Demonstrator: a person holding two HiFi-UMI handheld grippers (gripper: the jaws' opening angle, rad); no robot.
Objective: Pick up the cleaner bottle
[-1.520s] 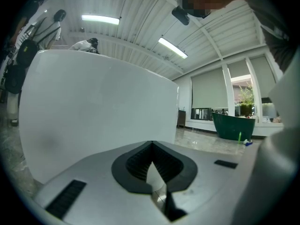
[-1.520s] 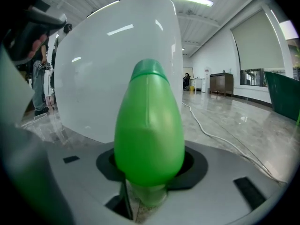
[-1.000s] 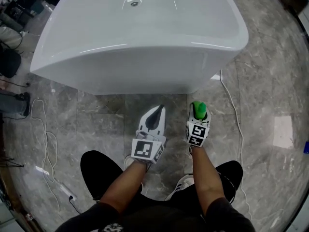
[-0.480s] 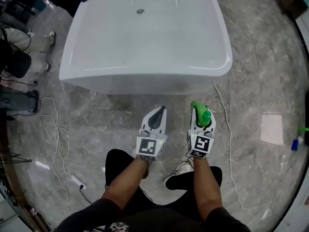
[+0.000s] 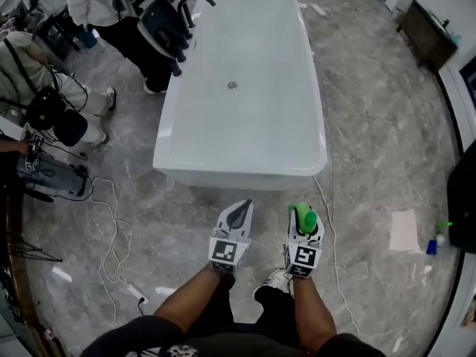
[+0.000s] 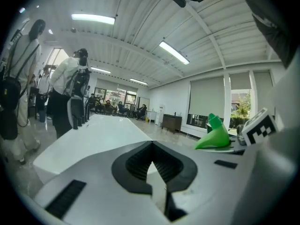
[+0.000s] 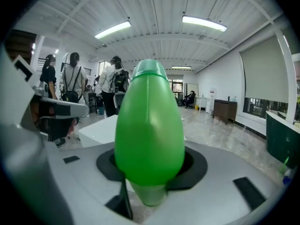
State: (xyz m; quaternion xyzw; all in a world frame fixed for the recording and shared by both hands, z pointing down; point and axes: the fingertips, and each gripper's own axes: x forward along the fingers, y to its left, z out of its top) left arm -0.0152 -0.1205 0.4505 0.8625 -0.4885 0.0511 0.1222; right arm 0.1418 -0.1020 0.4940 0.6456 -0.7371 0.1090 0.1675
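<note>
The cleaner bottle (image 7: 149, 125) is clamped between the fingers (image 7: 108, 167) of the right gripper (image 5: 302, 220), nose pointing ahead of them and its green body bulging above and to both sides of the grip. The fingers close on the lower, narrower part of the bottle, where a paler section shows beneath. It looks like smooth, glossy moulded plastic, so probably light, slightly yielding under a squeeze and a little slippery (how full it is cannot be told). A hold low on the waist, as here, seems the sensible place, since the wide belly would tend to slide out.

The left gripper (image 6: 152, 165) has its fingers pressed together on nothing, level with the right one and just to its left.

Ahead of both sets of fingers stands a white bathtub (image 5: 238, 171), its near rim close in front. A cable (image 5: 327, 222) trails on the floor just right of the right fingers. People (image 5: 89, 6) stand ahead to the left, beyond the tub. Far to the right lies open floor with a small bottle (image 5: 435, 240).
</note>
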